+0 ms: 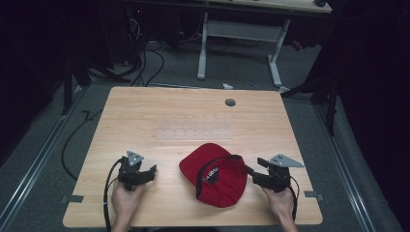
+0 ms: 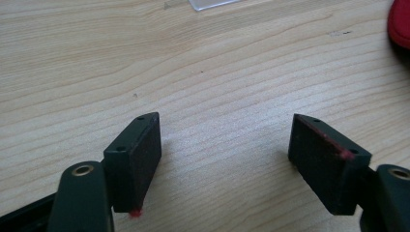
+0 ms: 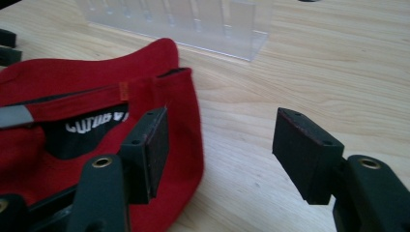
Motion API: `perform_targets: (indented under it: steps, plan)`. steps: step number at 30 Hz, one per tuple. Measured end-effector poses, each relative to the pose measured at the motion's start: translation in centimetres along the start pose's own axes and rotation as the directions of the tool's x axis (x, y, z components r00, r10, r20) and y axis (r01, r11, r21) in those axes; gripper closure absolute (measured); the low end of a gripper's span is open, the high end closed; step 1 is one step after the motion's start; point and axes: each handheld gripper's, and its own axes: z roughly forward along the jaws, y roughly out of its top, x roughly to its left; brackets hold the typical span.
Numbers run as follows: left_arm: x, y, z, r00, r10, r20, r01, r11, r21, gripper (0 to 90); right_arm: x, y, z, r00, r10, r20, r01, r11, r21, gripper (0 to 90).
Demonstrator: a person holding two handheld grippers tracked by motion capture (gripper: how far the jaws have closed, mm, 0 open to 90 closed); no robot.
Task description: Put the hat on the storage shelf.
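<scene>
On the near half of the desk (image 1: pixel 145 111) a red cap (image 1: pixel 215 181) is seen lying upside down, its dark lining and label facing up, between the two hands. The right hand-held gripper (image 3: pixel 220 145) is held wide open at the cap's edge: one pad is over the red fabric, the other over bare wood, and nothing is pinched. The left hand-held gripper (image 2: pixel 227 150) is likewise spread open over bare wood, well to the cap's left, with nothing held.

If the cap is to be lifted, the rim should be taken between the right pads squarely, deep enough that the soft cloth is not lost on closing; the left side could be steadied so the cap is not dragged.

Beyond the cap a clear plastic rack (image 3: pixel 193 24) with a row of slots is set; nothing can be made out in them.
</scene>
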Motion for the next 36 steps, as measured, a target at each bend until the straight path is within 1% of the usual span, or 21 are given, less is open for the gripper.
perform_targets:
  steps: [5, 6, 8, 9, 10, 11, 12, 14, 15, 17, 18, 20, 24, 25, 26, 27, 31, 32, 36]
  plan:
    - [0.0, 0.0, 0.0, 1.0, 0.0, 0.0, 0.0, 1.0, 0.001, 27.8, 0.6, 0.6, 1.1, 0.9993, -0.021, -0.03, 0.022, 0.9997, 0.008, 36.3]
    - [0.0, 0.0, 0.0, 1.0, 0.0, 0.0, 0.0, 1.0, 0.0, 27.8, 0.8, 0.9, 1.7, 0.9985, -0.032, -0.044, 0.033, 0.9994, 0.012, 35.3]
    - [0.0, 0.0, 0.0, 1.0, -0.002, 0.0, 0.002, 1.0, -0.001, 27.8, 0.9, 1.1, 2.2, 0.9978, -0.035, -0.056, 0.037, 0.999, 0.025, 34.6]
    - [0.0, 0.0, 0.0, 1.0, 0.0, 0.0, 0.0, 1.0, 0.0, 27.8, 0.9, 1.1, 2.2, 0.9978, -0.035, -0.056, 0.037, 0.999, 0.025, 34.6]
    - [0.0, 0.0, 0.0, 1.0, 0.0, 0.0, 0.0, 1.0, 0.0, 27.8, 0.9, 1.3, 2.8, 0.9967, -0.032, -0.075, 0.034, 0.999, 0.029, 34.6]
    - [0.0, 0.0, 0.0, 1.0, 0.0, 0.0, 0.0, 1.0, 0.0, 27.8, 0.9, 1.3, 3.2, 0.9962, -0.024, -0.083, 0.027, 0.9989, 0.037, 34.6]
    - [0.0, 0.0, 0.0, 1.0, -0.002, 0.0, 0.002, 1.0, -0.002, 27.8, 0.9, 1.3, 3.2, 0.9962, -0.024, -0.083, 0.027, 0.9989, 0.037, 34.6]
    - [0.0, 0.0, 0.0, 1.0, 0.001, 0.0, -0.001, 1.0, 0.0, 27.8, 1.0, 1.4, 4.0, 0.9949, -0.022, -0.098, 0.028, 0.9982, 0.053, 34.7]
    - [0.0, 0.0, 0.0, 1.0, 0.0, 0.0, 0.0, 1.0, 0.0, 27.8, 1.0, 1.4, 4.0, 0.9949, -0.022, -0.098, 0.028, 0.9982, 0.053, 34.7]
    - [0.0, 0.0, 0.0, 1.0, -0.001, 0.0, 0.001, 1.0, -0.001, 27.8, 1.1, 1.6, 4.7, 0.9936, -0.027, -0.109, 0.035, 0.9972, 0.066, 35.2]
    - [0.0, 0.0, 0.0, 1.0, 0.0, 0.0, 0.0, 1.0, 0.0, 27.8, 1.1, 1.6, 4.7, 0.9936, -0.027, -0.109, 0.035, 0.9972, 0.066, 35.2]
    - [0.0, 0.0, 0.0, 1.0, 0.0, 0.0, 0.0, 1.0, 0.0, 27.8, 1.2, 1.7, 5.2, 0.9923, -0.03, -0.12, 0.039, 0.9963, 0.076, 35.5]
    - [0.0, 0.0, 0.0, 1.0, 0.0, 0.0, 0.0, 1.0, 0.0, 27.7, 1.2, 1.9, 6.2, 0.9884, -0.029, -0.149, 0.045, 0.9938, 0.102, 39.5]
    - [0.0, 0.0, 0.0, 1.0, 0.0, 0.0, 0.0, 1.0, 0.0, 27.8, 1.2, 1.9, 6.6, 0.9879, -0.025, -0.153, 0.042, 0.9932, 0.108, 40.2]
    - [0.0, 0.0, 0.0, 1.0, -0.002, 0.0, 0.002, 1.0, -0.001, 27.8, 1.1, 1.8, 7.1, 0.9864, -0.011, -0.164, 0.032, 0.992, 0.123, 41.3]
    - [0.0, 0.0, 0.0, 1.0, -0.001, 0.0, 0.001, 1.0, -0.001, 27.8, 1.1, 1.8, 7.1, 0.9864, -0.011, -0.164, 0.032, 0.992, 0.123, 41.3]
    - [0.0, 0.0, 0.0, 1.0, -0.002, 0.001, 0.002, 1.0, -0.001, 27.6, 0.8, 1.4, 8.0, 0.9855, 0.006, -0.169, 0.019, 0.9892, 0.146, 44.5]
    - [0.0, 0.0, 0.0, 1.0, -0.001, 0.0, 0.001, 1.0, -0.001, 27.6, 0.8, 1.3, 8.2, 0.9834, 0.01, -0.181, 0.016, 0.99, 0.14, 46.2]
    - [0.0, 0.0, 0.0, 1.0, -0.001, 0.0, 0.001, 1.0, -0.001, 27.6, 0.9, 1.4, 8.3, 0.9818, 0.009, -0.19, 0.015, 0.9918, 0.127, 48.0]
